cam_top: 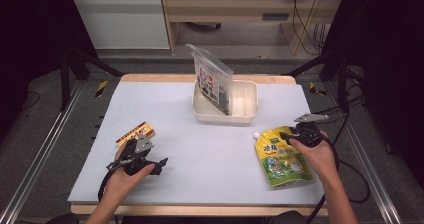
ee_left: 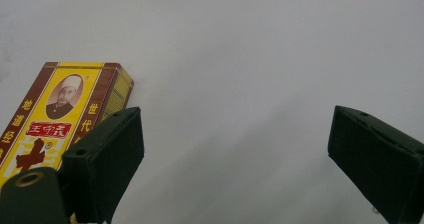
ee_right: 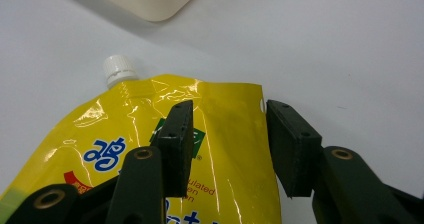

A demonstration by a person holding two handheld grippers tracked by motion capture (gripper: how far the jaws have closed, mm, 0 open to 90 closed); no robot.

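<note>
Pouch lay flat on the counter, soft and slick; I judged its stiffer top edge best, which my right tool straddled, released; left tool gaped.

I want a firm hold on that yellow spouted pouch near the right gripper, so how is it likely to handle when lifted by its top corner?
The yellow pouch is glossy, wrinkled film, so it will probably flex and sag rather than stay stiff. Its shiny surface may slip between the right gripper jaws, which stand part open over its top edge. It looks filled, so its weight would likely hang low, away from the white cap.
</note>
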